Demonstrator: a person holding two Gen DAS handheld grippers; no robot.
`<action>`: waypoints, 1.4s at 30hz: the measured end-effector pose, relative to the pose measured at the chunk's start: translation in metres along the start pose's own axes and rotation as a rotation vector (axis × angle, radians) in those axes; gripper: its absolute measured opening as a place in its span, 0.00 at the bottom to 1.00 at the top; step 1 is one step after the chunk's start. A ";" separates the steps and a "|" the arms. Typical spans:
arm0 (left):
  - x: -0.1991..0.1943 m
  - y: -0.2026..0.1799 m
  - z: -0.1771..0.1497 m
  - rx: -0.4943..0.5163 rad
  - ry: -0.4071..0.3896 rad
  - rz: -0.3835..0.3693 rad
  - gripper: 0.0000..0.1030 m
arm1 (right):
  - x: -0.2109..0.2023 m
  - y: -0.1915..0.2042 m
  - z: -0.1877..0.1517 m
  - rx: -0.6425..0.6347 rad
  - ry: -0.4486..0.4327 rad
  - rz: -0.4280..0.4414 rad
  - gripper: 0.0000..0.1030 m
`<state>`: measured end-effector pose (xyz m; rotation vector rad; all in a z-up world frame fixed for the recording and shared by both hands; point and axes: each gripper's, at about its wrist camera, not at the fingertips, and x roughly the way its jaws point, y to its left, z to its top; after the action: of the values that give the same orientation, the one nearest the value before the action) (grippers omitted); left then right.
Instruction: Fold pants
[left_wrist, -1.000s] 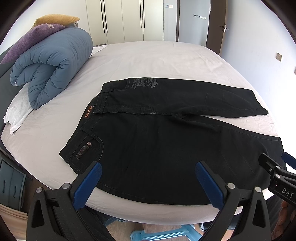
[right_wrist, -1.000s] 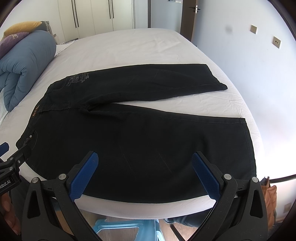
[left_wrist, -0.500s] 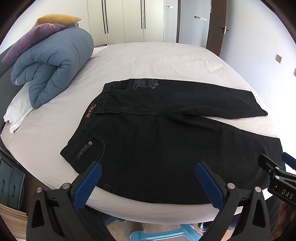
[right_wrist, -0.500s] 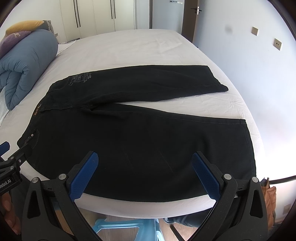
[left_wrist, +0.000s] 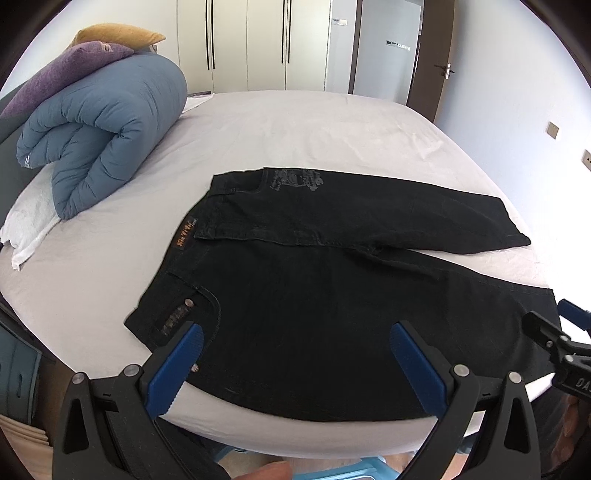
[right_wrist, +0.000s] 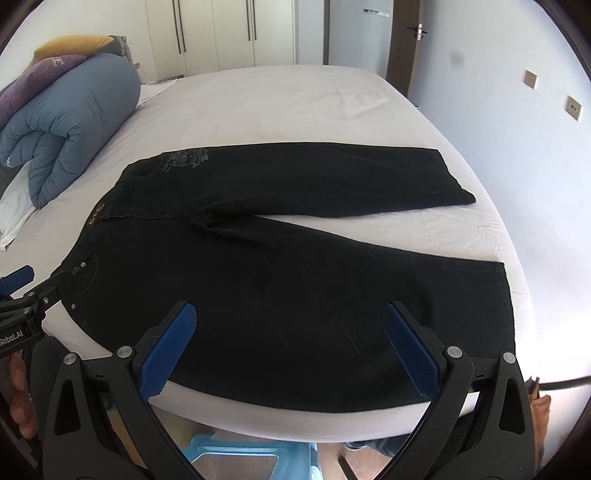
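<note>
From the left wrist view, the left hand-held gripper (left_wrist: 295, 343) stood wide open with nothing between its blue pads (left_wrist: 177, 365), hovering over the near edge of the bed (left_wrist: 314, 125). The black pants (left_wrist: 332, 288) lay flat on the pale sheet, waistband toward the left, legs spread in a shallow V toward the right. A rolled blue duvet (left_wrist: 99, 129) sat at the far left with a purple pillow (left_wrist: 62, 81) and a yellow pillow (left_wrist: 118, 35) on top. The right hand-held gripper (left_wrist: 565, 332) showed at the right edge, near the nearer leg's hem.

From the right wrist view, the right hand-held gripper (right_wrist: 288, 332) was likewise spread wide and held nothing, above the nearer pant leg. The pants (right_wrist: 295, 277) covered the bed's near half, far leg angled away. The left hand-held gripper (right_wrist: 33, 284) appeared at the left edge, just beside the waistband corner. White wardrobe doors (right_wrist: 221, 33) stood behind.
</note>
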<state>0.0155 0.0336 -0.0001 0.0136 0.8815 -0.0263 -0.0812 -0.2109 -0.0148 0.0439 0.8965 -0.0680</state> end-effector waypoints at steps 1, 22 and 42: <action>0.003 0.003 0.007 0.016 -0.007 0.024 1.00 | 0.002 -0.001 0.008 -0.013 -0.006 0.029 1.00; 0.271 0.027 0.243 0.550 0.241 -0.160 0.85 | 0.159 -0.010 0.166 -0.392 0.042 0.414 0.59; 0.354 0.051 0.223 0.570 0.494 -0.342 0.16 | 0.239 0.037 0.193 -0.505 0.062 0.549 0.59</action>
<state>0.4144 0.0736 -0.1315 0.4165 1.3370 -0.6154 0.2207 -0.1967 -0.0808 -0.1803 0.9155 0.6732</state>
